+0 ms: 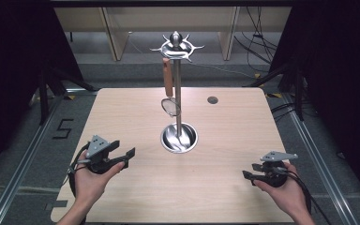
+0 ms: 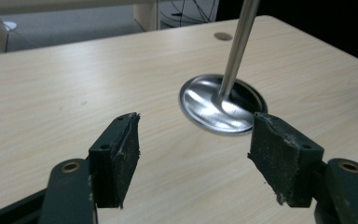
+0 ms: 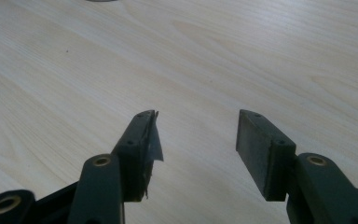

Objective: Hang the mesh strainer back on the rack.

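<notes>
A steel stand (image 1: 178, 93) rises from a round dished base (image 1: 179, 138) set near the middle of the bench (image 1: 225, 140), a little toward its far edge. Its crown of hooks (image 1: 176, 46) sits at the top of the pole, and from one hook on the left side hangs a utensil with a wooden handle (image 1: 168, 77), its small wire head (image 1: 169, 107) dangling just beside the pole, above the base. The left tool (image 1: 123, 158) is held above the bench near the near-left corner, released, with nothing between its jaws; in the left gripper view its pads (image 2: 121, 156) stand wide apart, pointing toward the base (image 2: 219, 105) and the pole (image 2: 237, 49). The right tool (image 1: 249, 171) is held near the near-right corner, also released and empty, its pads (image 3: 256, 149) spread over bare wood. A small dark round fitting (image 1: 212, 100) lies in the benchtop toward the far-right corner.
</notes>
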`<state>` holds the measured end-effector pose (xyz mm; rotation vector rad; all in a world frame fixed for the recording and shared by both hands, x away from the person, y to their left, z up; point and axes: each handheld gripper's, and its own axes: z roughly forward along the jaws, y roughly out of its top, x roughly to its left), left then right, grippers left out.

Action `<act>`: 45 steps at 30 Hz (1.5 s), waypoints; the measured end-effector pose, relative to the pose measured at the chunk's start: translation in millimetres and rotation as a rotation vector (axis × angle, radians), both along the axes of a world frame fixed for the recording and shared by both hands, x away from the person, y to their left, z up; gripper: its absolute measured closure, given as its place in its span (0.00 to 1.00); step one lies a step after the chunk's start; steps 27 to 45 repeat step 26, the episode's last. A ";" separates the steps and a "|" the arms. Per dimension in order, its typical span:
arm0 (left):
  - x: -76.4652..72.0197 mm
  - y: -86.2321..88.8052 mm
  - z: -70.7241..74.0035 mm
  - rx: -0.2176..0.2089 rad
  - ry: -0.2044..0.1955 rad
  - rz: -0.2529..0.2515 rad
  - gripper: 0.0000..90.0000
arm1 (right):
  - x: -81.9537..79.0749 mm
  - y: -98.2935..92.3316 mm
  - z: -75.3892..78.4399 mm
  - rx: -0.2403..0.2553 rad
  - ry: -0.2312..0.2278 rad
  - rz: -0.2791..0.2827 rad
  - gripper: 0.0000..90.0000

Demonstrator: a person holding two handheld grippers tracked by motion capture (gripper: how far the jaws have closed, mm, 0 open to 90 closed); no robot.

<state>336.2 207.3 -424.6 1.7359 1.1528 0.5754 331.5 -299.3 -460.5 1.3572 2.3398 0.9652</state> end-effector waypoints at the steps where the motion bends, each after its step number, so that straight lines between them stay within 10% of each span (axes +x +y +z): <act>1: -1.2 3.9 -7.8 0.011 0.017 0.010 0.35 | 1.2 -1.6 -0.5 -0.011 -0.007 0.009 0.54; 15: 2.1 17.8 -45.6 0.048 0.142 0.054 0.37 | 0.8 -0.3 -2.9 -0.002 0.001 0.003 0.54; 45: 1.6 20.3 -45.6 0.035 0.136 0.062 0.37 | 2.0 3.9 -6.9 0.021 -0.012 0.007 0.54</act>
